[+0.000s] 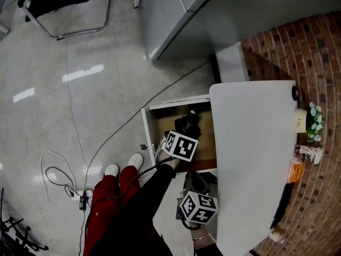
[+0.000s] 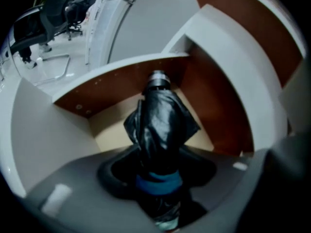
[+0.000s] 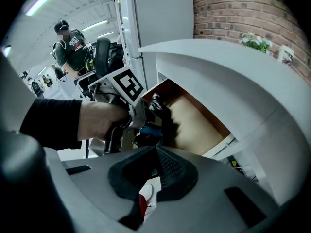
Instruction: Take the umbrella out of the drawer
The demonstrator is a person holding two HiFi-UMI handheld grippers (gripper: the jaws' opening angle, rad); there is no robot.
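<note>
The white drawer (image 1: 149, 129) stands pulled out, its brown floor showing. A black folded umbrella (image 1: 187, 124) lies in it. In the left gripper view the umbrella (image 2: 163, 125) rises tilted from between the jaws, with a blue band near the grip and a silver end pointing into the drawer (image 2: 43, 130). My left gripper (image 1: 180, 136) (image 2: 158, 181) is shut on it near the drawer's front. The right gripper view shows the left gripper (image 3: 146, 127) holding the umbrella (image 3: 164, 118) over the drawer. My right gripper (image 1: 194, 181) (image 3: 155, 152) hangs beside the drawer front, shut and holding nothing.
The white cabinet top (image 1: 250, 159) overhangs the drawer on the right, against a brick wall (image 1: 314, 47) with a cup (image 1: 300, 120) and a small plant (image 1: 314, 119). Cables (image 1: 58, 175) trail over the floor on the left. My red trouser legs (image 1: 106, 207) and white shoes (image 1: 136, 160) stand before the drawer.
</note>
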